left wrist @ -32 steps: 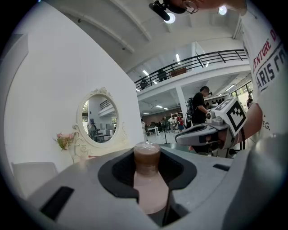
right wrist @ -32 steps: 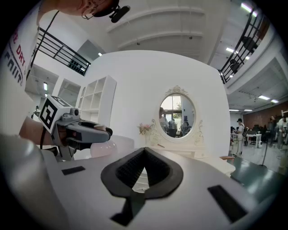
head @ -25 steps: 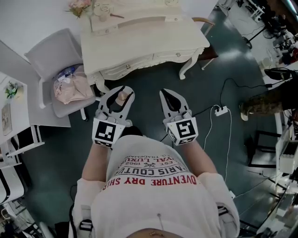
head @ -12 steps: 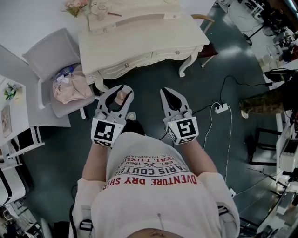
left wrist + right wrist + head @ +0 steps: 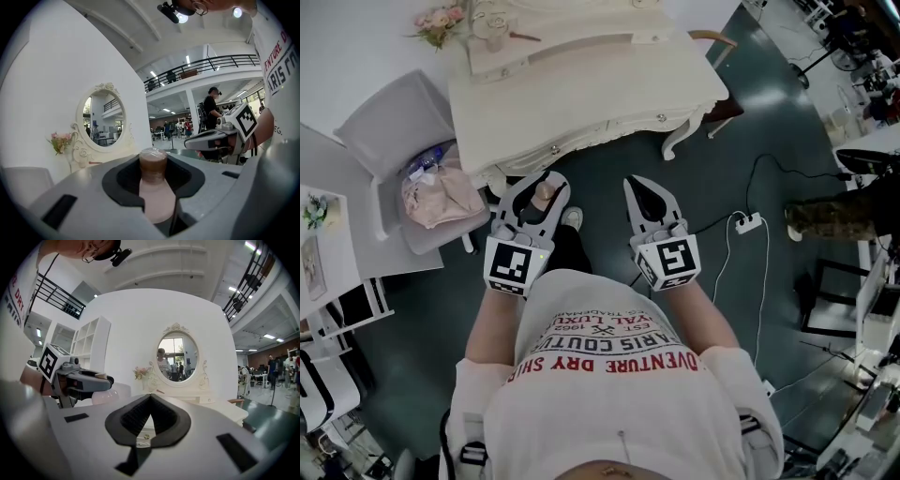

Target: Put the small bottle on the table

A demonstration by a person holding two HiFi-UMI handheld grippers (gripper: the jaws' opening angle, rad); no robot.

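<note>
Left claw (image 5: 546,180) pinches the small bottle (image 5: 153,185), base hidden between its jaws, mid-frame below the table (image 5: 581,94). Right claw (image 5: 639,184) is pressed together. Shirt (image 5: 609,375) print, upside down and partly cut off, reads "VENTURE DRY".

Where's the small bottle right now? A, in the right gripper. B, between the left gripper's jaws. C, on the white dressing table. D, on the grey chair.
B: the left gripper view shows the small bottle clamped between the jaws of the left gripper.
</note>
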